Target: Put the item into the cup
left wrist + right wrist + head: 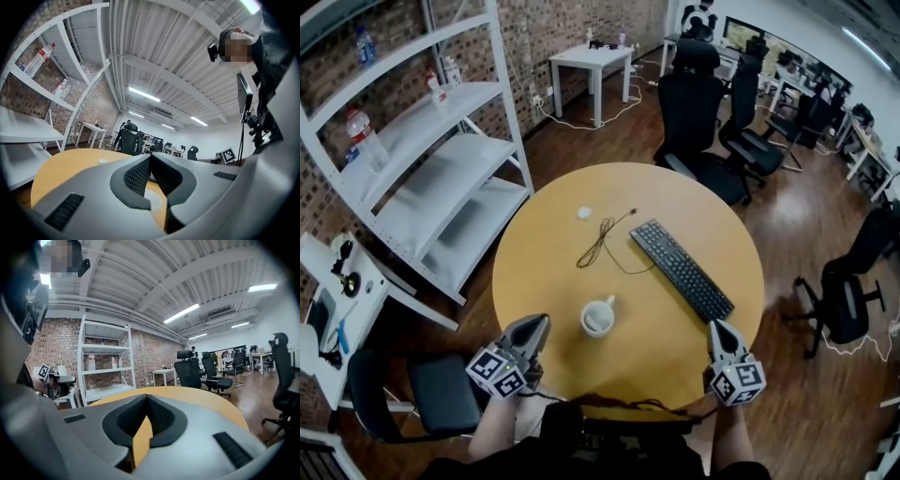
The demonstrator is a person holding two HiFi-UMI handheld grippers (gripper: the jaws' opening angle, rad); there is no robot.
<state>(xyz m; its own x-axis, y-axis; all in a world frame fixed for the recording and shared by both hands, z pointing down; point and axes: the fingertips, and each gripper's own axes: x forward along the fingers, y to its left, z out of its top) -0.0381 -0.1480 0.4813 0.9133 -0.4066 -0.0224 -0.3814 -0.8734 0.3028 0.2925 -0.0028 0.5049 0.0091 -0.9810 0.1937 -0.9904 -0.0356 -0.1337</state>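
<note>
Wood-topped bench: left gripper and right gripper hang either side of the cup, both sets of fingers closed on nothing. The likely item, small and white, lies well beyond the cup, near a cable. A reach across could tip the cup or snag the cable. The item's shape is too small to tell.

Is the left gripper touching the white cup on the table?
Apart. The head view shows a strip of bare tabletop between the tips of the left gripper and the cup.
</note>
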